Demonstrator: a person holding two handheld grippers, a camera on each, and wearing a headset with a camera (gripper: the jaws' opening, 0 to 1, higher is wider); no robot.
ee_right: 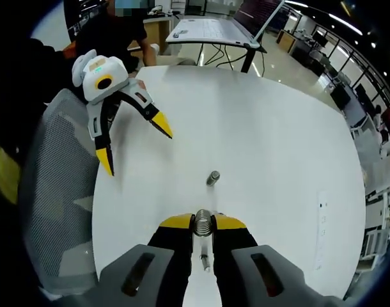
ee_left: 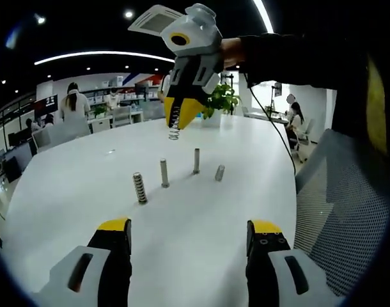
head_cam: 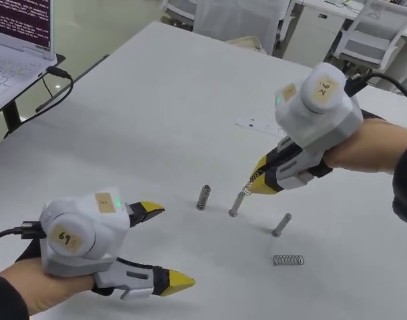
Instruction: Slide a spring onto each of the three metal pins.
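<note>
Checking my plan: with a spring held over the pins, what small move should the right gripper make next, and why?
Probably ease the right gripper down so its spring slips over the middle pin: the spring hangs just above that bare pin's top, and the neighbouring pin already wears one.

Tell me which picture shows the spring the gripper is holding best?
The left gripper view: the spring hangs side-on from the right gripper, coils clear. The right gripper view shows it end-on, pinched between the jaws. The head view shows a tiny bit at the tip.
</note>
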